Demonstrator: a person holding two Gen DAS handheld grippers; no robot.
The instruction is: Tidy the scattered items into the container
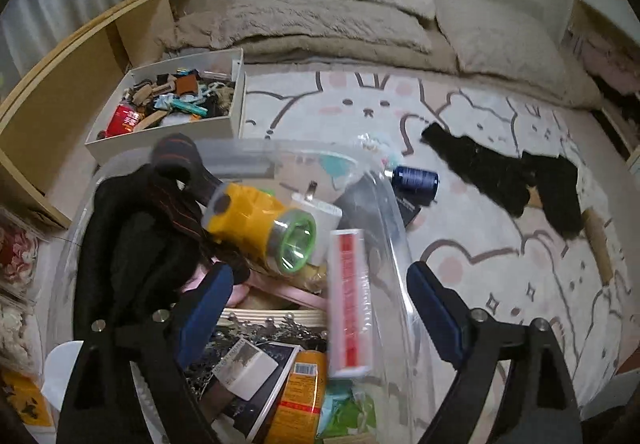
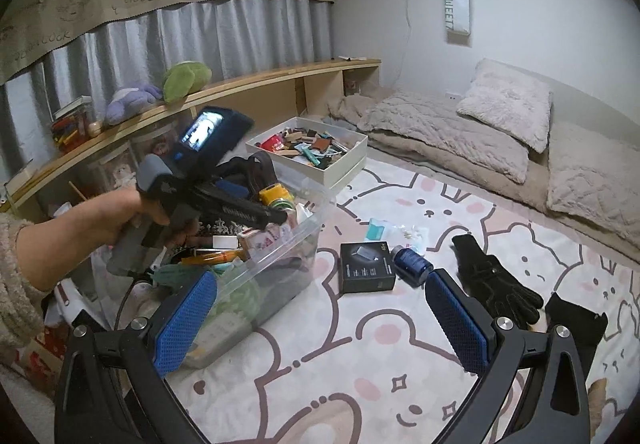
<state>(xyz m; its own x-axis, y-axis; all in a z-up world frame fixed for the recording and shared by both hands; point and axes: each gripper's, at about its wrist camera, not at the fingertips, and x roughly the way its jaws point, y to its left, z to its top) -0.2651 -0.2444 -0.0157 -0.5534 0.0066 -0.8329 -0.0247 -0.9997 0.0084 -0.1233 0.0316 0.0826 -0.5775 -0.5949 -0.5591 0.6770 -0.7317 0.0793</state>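
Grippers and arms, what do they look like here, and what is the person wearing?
Both are black, angular frames with silver bolts. The left gripper has dark navy pads; the right gripper has bright blue, mesh-textured pads. Seen from the right wrist, the left unit has a grey handle, white lettering and a small lit screen. The sleeve is beige fleece.

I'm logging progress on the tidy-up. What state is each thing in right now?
Left gripper: jaws open, nothing pressed between them, over the bin.
Right gripper: jaws open, empty, above the rug.
Clear bin: lidless, piled with items.
Red-and-white box: tilted on the bin's edge.
Yellow flashlight: lying in the bin.
Blue bottle: on its side on the rug.
Black box: flat on the rug.
Black glove: flat on the rug.
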